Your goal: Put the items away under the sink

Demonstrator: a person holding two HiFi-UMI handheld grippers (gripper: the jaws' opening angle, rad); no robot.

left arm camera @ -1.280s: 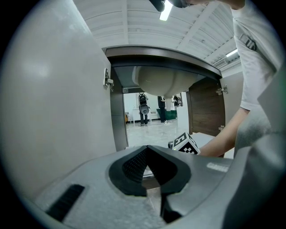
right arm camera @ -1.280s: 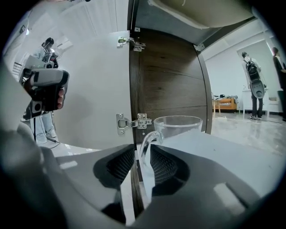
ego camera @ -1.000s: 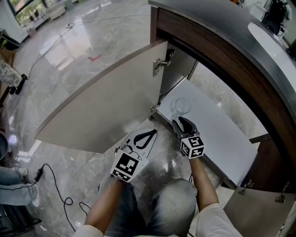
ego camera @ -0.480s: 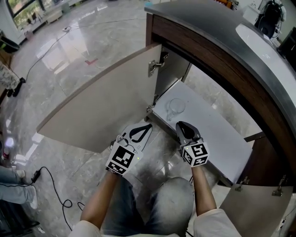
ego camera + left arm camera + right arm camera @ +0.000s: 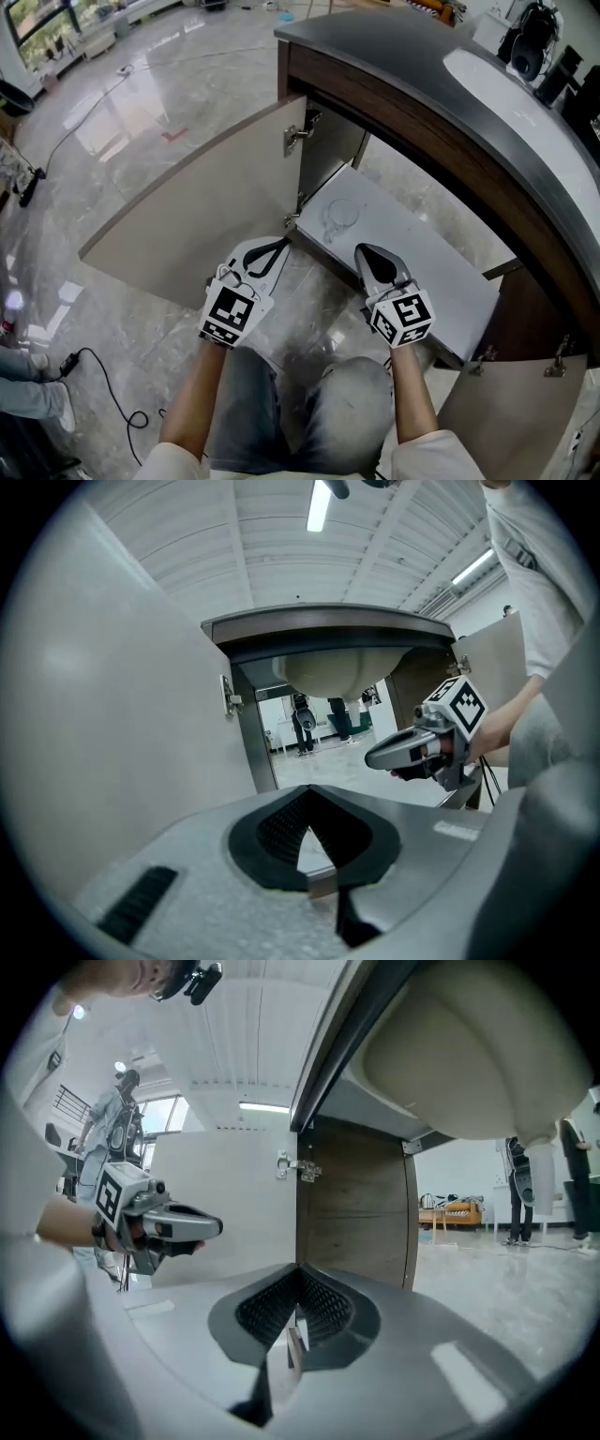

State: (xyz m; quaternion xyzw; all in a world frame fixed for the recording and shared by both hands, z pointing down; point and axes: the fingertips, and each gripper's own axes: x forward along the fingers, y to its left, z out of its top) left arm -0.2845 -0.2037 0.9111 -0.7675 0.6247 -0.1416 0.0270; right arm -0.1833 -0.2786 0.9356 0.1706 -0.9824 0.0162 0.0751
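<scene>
A clear glass (image 5: 339, 217) stands upright on the white cabinet floor (image 5: 431, 272) under the sink, near its front left corner. My right gripper (image 5: 362, 251) hovers just in front of that floor, a short way back from the glass. Its jaws have just been closing and are now shut, with nothing between them (image 5: 298, 1271). My left gripper (image 5: 282, 246) is level with it, in front of the open left door (image 5: 206, 197), and is shut and empty (image 5: 307, 791). Each gripper view shows the other gripper to the side.
The sink basin's underside (image 5: 469, 1054) hangs over the cabinet opening, beneath the dark countertop (image 5: 422, 66). A second door (image 5: 506, 403) stands open at the right. My knees (image 5: 361, 403) are below the grippers. A black cable (image 5: 103, 375) lies on the marble floor at the left.
My right gripper has drawn back from the glass, leaving it on the cabinet floor, and its jaws have shut. Both grippers have risen slightly.
</scene>
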